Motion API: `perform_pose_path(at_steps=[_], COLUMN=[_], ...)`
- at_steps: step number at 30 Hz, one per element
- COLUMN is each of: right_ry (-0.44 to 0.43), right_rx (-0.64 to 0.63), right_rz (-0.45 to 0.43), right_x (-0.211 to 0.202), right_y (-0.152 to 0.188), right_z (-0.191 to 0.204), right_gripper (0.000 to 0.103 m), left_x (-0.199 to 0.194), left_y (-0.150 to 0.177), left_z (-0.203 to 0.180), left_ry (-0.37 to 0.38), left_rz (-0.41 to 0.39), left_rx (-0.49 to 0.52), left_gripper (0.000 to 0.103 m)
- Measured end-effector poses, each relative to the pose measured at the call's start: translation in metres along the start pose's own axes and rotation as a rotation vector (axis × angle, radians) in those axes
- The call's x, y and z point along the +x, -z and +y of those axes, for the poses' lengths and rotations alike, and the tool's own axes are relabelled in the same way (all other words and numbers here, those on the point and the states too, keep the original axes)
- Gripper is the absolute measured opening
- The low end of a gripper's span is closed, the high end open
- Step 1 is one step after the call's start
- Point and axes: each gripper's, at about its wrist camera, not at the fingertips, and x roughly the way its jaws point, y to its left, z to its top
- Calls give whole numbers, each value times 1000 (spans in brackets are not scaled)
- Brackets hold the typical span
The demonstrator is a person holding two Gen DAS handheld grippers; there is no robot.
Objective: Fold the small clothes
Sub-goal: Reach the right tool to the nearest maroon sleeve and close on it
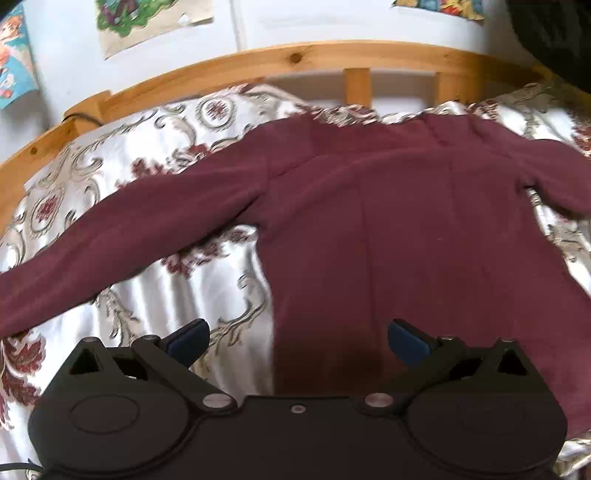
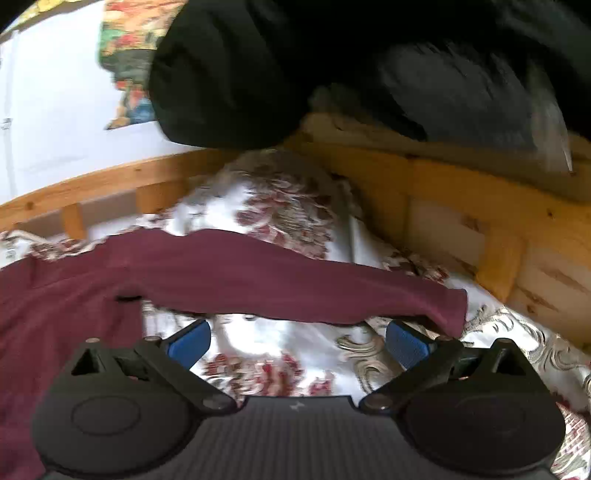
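A small maroon long-sleeved top (image 1: 388, 221) lies spread flat on a patterned bedspread, sleeves out to both sides. My left gripper (image 1: 297, 341) is open and empty over the top's lower left edge, near its hem. In the right wrist view the top's right sleeve (image 2: 295, 277) stretches across, its cuff (image 2: 448, 304) at the right. My right gripper (image 2: 297, 341) is open and empty just in front of that sleeve, with bedspread between its blue fingers (image 2: 406, 347).
The white bedspread (image 1: 166, 295) with red and grey floral pattern covers the bed. A wooden bed rail (image 1: 295, 61) runs along the far side and a wooden frame (image 2: 480, 206) along the right. A black garment (image 2: 295, 66) hangs above. Posters (image 1: 147, 22) hang on the wall.
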Motion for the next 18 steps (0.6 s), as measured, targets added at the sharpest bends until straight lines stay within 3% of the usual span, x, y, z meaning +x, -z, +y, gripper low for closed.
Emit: perform_pose_path(at_steps=[4,8,15,18], right_ry=[33,124,159,171], right_rx=[139,205,360,467], right_rz=[58,49,-17,48], right_x=[26,36,39,57], right_y=[5,7,1,0], right_z=[-20,-37,-69,-85], right_gripper=[103,103,103,103], left_x=[11,17,14,13], left_y=[6,10,12,13], left_z=[4,1,1,2], left_ry=[28,22,66,64], left_rz=[21,0,8,6], left_rx=[-28,-26,-50,-48], left_gripper=[102,102,102,102])
